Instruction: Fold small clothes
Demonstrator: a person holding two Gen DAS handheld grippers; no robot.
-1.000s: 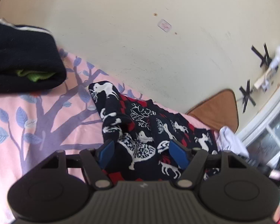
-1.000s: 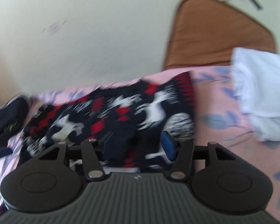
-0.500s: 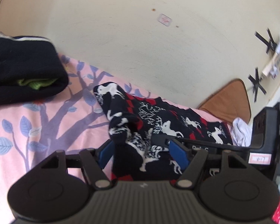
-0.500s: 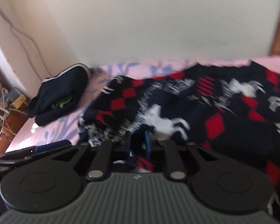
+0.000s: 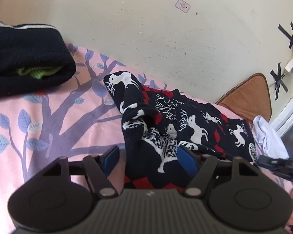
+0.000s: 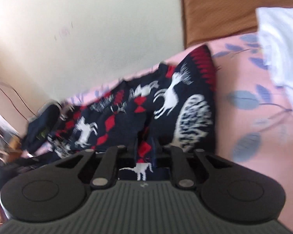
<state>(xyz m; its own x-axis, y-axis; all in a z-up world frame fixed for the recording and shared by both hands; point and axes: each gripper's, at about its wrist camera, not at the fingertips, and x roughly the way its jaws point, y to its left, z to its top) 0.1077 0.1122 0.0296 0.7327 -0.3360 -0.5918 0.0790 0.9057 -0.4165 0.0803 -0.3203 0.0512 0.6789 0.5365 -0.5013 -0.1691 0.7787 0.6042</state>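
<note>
The sweater (image 5: 185, 128), dark knit with white deer and red diamonds, lies rumpled along the pink sheet (image 5: 48, 120) against the wall, between the folded black pile (image 5: 25, 58) at one end and the white cloth (image 6: 279, 44) by the brown cushion (image 5: 246, 99) at the other.

The right gripper (image 6: 144, 146) has changed most. A second ago its jaws stood apart over the knit; since then they have closed to a narrow gap and then eased open slightly, and a fold of sweater now stands between them, running back toward the camera. The picture is smeared, so I judge rather than see plainly that the pads pinch the cloth. The view has also swung from the black-pile end back toward the cushion end, which suggests the edge is being drawn along with it.

The left gripper (image 5: 148, 156) has hardly shifted. Its blue pads (image 5: 111, 158) stand wide apart; the sweater's near edge lies between them, touching the one nearer the cushion and well clear of the other, so nothing is clamped.

For the task, this looks like the first fold: one edge caught, the other hand not yet holding. The garment is still bunched, so it likely needs flattening before any crease is neat.
</note>
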